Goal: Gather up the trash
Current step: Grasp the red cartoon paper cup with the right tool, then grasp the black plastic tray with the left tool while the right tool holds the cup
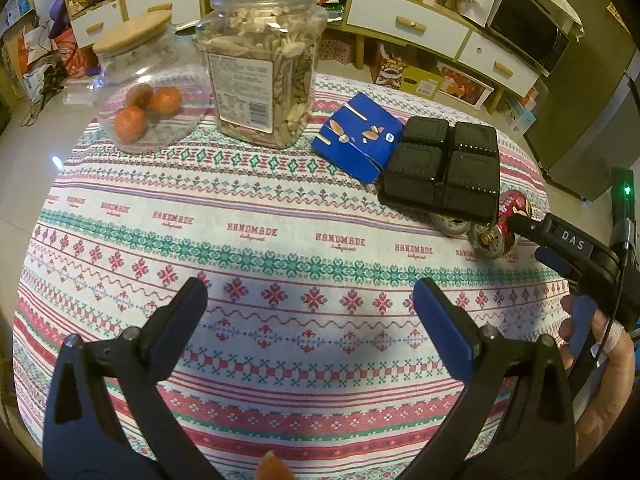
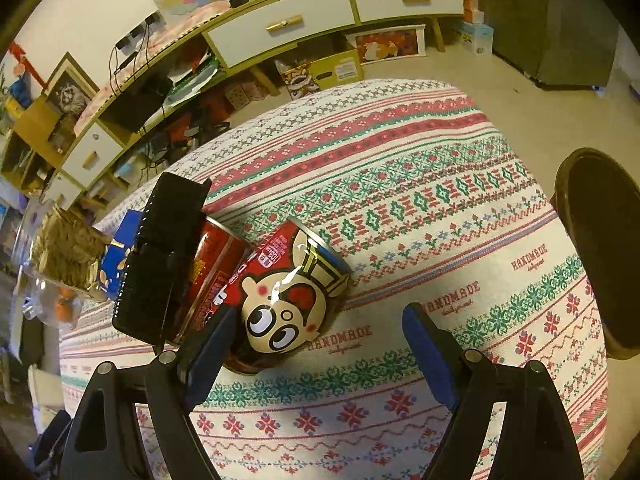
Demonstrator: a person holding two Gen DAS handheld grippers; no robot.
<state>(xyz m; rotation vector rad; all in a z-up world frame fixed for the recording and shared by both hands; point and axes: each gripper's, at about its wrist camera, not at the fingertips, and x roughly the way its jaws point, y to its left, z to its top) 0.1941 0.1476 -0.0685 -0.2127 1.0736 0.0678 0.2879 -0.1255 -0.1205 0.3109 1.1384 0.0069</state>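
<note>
The red cartoon can (image 2: 288,296) lies on its side on the worktop (image 2: 440,208), just beside a second red can (image 2: 216,264) that sits under the edge of the black plastic tray (image 2: 160,256). The right gripper (image 2: 316,344) has its fingers wide apart, holding nothing, the left finger touching or nearly touching the cartoon can. The left gripper (image 1: 310,304) hovers over bare cloth well short of the tray, fingers spread, empty. A blue carton (image 1: 356,136) lies against the tray's far side.
</note>
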